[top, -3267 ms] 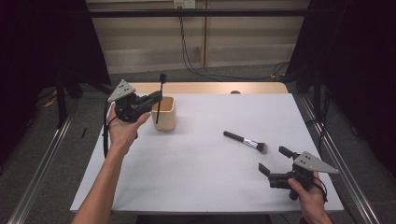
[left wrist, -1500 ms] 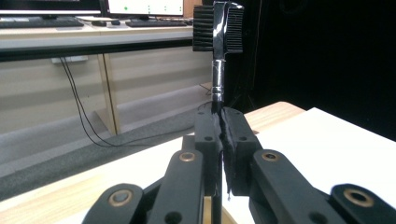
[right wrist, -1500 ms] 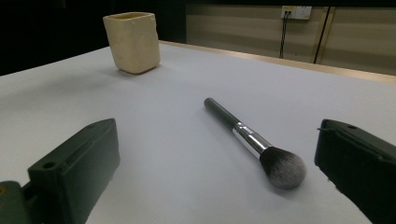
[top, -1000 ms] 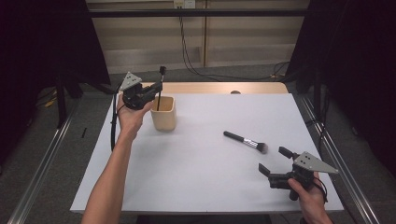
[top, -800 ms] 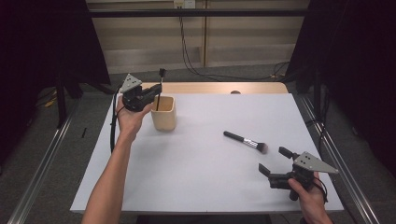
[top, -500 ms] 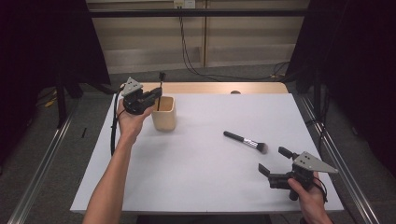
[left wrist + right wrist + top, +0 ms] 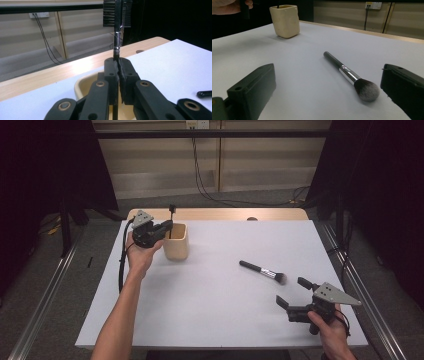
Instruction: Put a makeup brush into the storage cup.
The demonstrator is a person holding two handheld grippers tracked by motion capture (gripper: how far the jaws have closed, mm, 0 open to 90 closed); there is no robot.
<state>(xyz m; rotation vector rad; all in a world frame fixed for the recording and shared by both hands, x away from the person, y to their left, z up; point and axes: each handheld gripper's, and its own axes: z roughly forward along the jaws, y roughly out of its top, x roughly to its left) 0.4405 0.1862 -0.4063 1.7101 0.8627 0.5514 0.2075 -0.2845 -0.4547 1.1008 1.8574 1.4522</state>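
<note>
My left gripper (image 7: 166, 226) is shut on a thin black brush (image 7: 172, 209) with a comb-like head. It holds the brush upright, the lower end of the handle dipping into the beige cup (image 7: 176, 248) at the table's back left. In the left gripper view the jaws (image 7: 117, 63) pinch the handle just above the cup's rim (image 7: 80, 83), and the brush head (image 7: 117, 12) stands above them. A black makeup brush (image 7: 261, 271) with a fluffy tip lies flat right of centre. My right gripper (image 7: 292, 291) rests open at the front right, just short of the makeup brush (image 7: 347, 72).
The white table (image 7: 215, 310) has a wooden strip (image 7: 220, 214) along its far edge. Cables (image 7: 200, 175) hang down the back wall. Dark curtains flank both sides. The cup (image 7: 285, 21) stands far off in the right gripper view.
My left gripper has come down with the thin brush, so its handle sits lower in the cup. The right gripper and the makeup brush have not moved.
</note>
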